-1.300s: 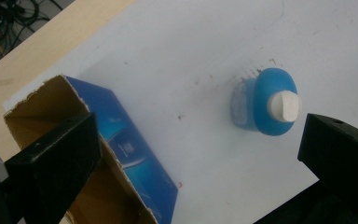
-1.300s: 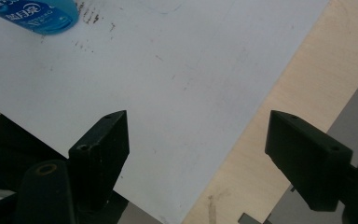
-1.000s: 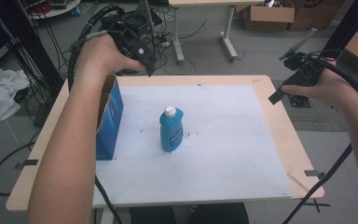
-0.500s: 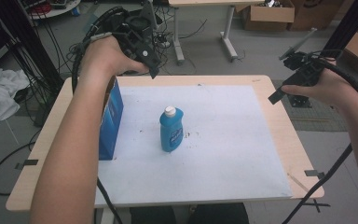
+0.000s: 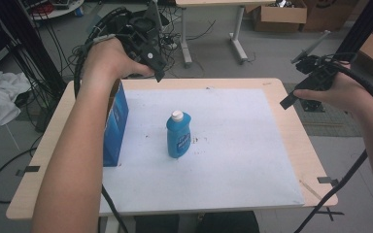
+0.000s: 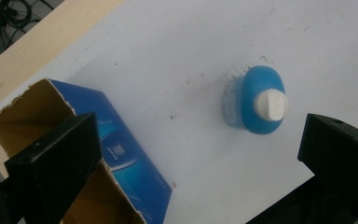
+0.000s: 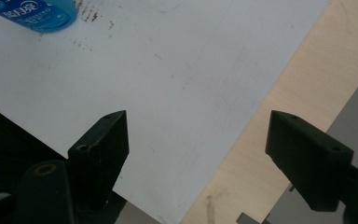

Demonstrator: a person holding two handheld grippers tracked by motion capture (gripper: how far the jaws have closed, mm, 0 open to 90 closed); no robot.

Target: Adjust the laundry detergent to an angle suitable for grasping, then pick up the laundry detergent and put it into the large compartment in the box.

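White sheeting covers the worktop (image 5: 281, 160), where the blue dish-soap bottle (image 6: 259, 105) stands below and between the left gripper (image 6: 200, 154)'s wide-apart jaws, beside the open blue carton (image 6: 98, 154), while the right gripper (image 7: 196, 144) gapes empty.

Blue bottle (image 5: 178, 134) upright mid-table, blue box (image 5: 114, 124) beside, left claw (image 5: 156, 68) seemingly open

The high view looked forward and down from above the person's side, taking in the whole table (image 5: 291, 145). The left gripper view looked almost straight down, close above the blue bottle (image 6: 259, 105) and open box (image 6: 74, 154). The right gripper view faced down at the table's edge, sharing the bottle (image 7: 37, 14).
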